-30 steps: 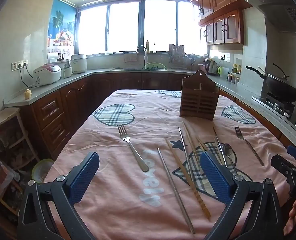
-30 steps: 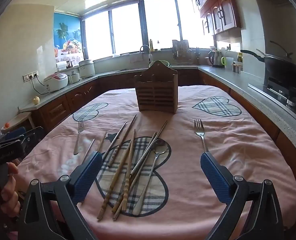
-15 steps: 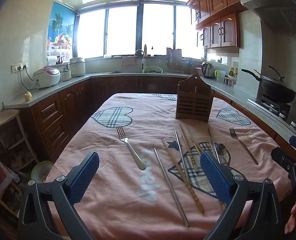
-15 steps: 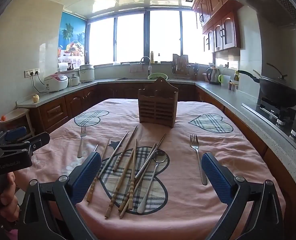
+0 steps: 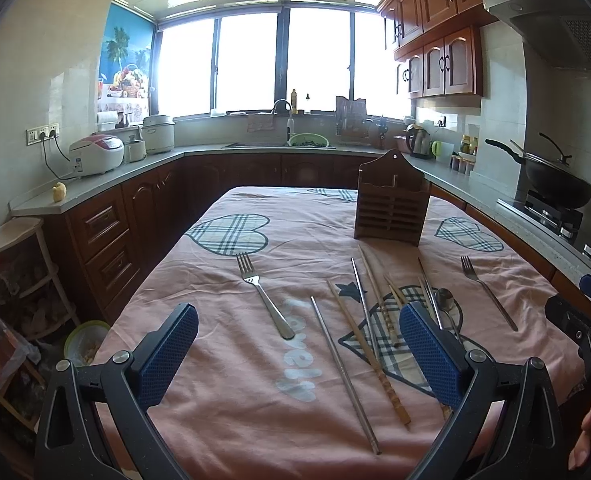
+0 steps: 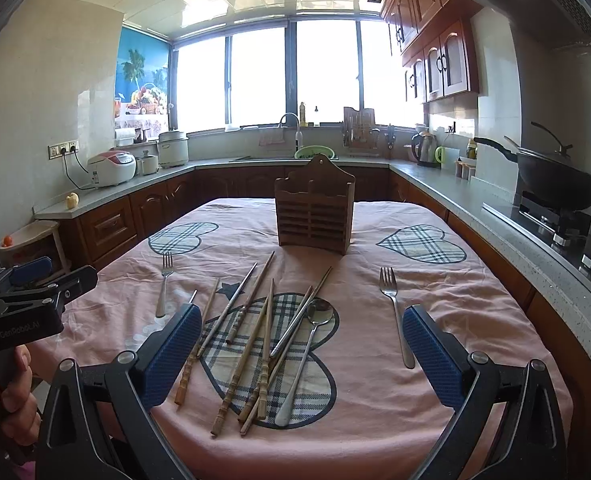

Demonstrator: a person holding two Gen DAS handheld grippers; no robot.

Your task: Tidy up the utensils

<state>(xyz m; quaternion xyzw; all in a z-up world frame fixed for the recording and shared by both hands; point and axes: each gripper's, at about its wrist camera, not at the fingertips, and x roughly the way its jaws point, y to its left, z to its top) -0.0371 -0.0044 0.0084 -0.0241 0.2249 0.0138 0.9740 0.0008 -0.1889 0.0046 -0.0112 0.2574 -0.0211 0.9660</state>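
Hovering above the near edge of the table (image 6: 435,288), both tools empty: left gripper (image 5: 299,356) and right gripper (image 6: 301,354) each with fingers spread wide, pinching nothing. Utensils lying loose on the pink cloth: wooden chopsticks (image 6: 241,364) and metal chopsticks (image 6: 301,312) fanned and crossing over the central plaid heart, a spoon (image 6: 305,356) among them with its bowl touching the metal pair, one fork (image 6: 393,312) apart to the right, another fork (image 6: 164,286) apart to the left, a single metal chopstick (image 5: 341,372) just beside the pile. Wooden utensil holder (image 6: 314,214) standing upright farther back, near the pile's far tips, apparently empty. Step in hand, as judged: choosing and approaching a first piece. Best begun with an isolated fork, not the tangled sticks; fingers lowered astride the handle at mid-length, closed squarely across its narrow width, lifted level, then tipped handle-down into a holder compartment. Risk worth noting: thin metal slipping flat on cloth, or dragging neighbouring sticks.
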